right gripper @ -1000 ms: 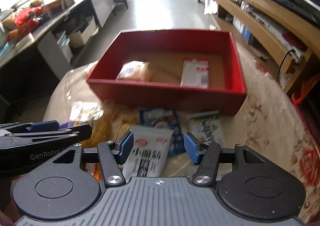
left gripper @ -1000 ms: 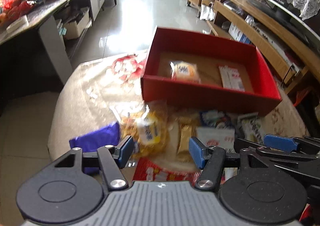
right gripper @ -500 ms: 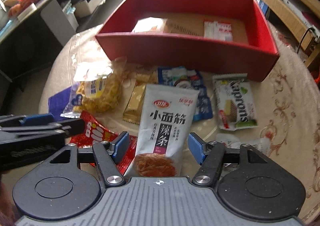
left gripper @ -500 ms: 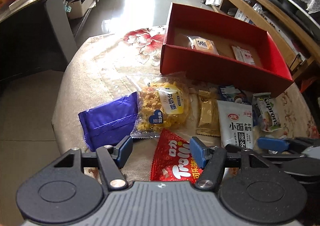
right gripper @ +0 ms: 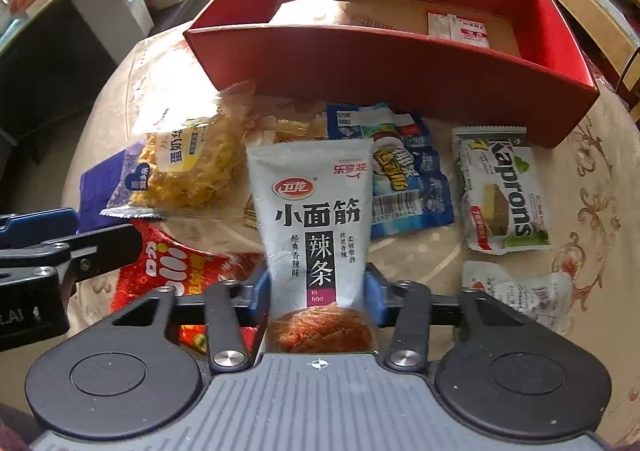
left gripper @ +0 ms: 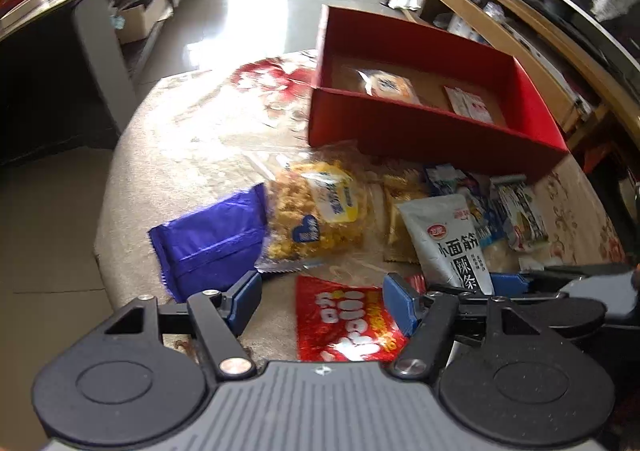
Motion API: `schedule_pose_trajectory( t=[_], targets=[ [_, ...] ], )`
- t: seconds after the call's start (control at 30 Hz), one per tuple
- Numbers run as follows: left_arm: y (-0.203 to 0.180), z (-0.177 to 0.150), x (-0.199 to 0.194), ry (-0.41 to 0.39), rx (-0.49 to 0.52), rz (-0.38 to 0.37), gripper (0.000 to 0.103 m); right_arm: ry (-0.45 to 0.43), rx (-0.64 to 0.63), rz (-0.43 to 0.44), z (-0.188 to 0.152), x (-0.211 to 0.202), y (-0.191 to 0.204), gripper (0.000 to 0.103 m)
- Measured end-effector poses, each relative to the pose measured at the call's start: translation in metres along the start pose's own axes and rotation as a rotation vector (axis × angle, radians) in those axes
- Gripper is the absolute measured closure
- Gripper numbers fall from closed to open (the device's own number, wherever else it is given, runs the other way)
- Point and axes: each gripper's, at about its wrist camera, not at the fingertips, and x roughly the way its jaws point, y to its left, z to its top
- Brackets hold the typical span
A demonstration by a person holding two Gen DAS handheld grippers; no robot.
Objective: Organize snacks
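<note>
Left tool (left gripper: pixel 320 297): jaws opening, nothing gripped; red candy bag (left gripper: pixel 346 321) on counter (left gripper: pixel 192 147) below.
Right tool (right gripper: pixel 316 297): closing, pads apparently touching sides of grey spicy-strip pouch (right gripper: pixel 310 211); half second ago stood wide.
Red box (right gripper: pixel 384 59) behind, two packets inside.
Pick imminent.

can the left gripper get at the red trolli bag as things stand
Probably yes. The left gripper has its jaws opening right over the red bag, with nothing on top of that part. The bag's far corner is tucked under the grey pouch, which the right gripper is closing on, so it may drag.
</note>
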Motion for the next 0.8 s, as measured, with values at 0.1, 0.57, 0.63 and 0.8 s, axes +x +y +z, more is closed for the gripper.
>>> schedule_pose_trajectory(
  t=[0.1, 0.57, 0.63, 0.8],
  targets=[
    [-0.009, -0.004, 0.002, 0.013, 0.067, -0.022, 0.038, -0.002, -0.041, -0.019, -0.007, -0.005, 0.001, 0.055],
    [-0.069, -0.019, 0.031, 0.128, 0.696, -0.170, 0.032, 0.071, -0.080, 0.041, -0.067, -0.027, -0.029, 0.054],
    [-0.073, -0.024, 0.040, 0.139, 0.750, -0.169, 0.031, 0.072, -0.074, 0.052, -0.064, -0.028, -0.031, 0.054],
    [-0.069, -0.018, 0.046, 0.114, 0.768, -0.153, 0.030, 0.072, -0.100, 0.044, -0.062, -0.027, -0.029, 0.054]
  ],
)
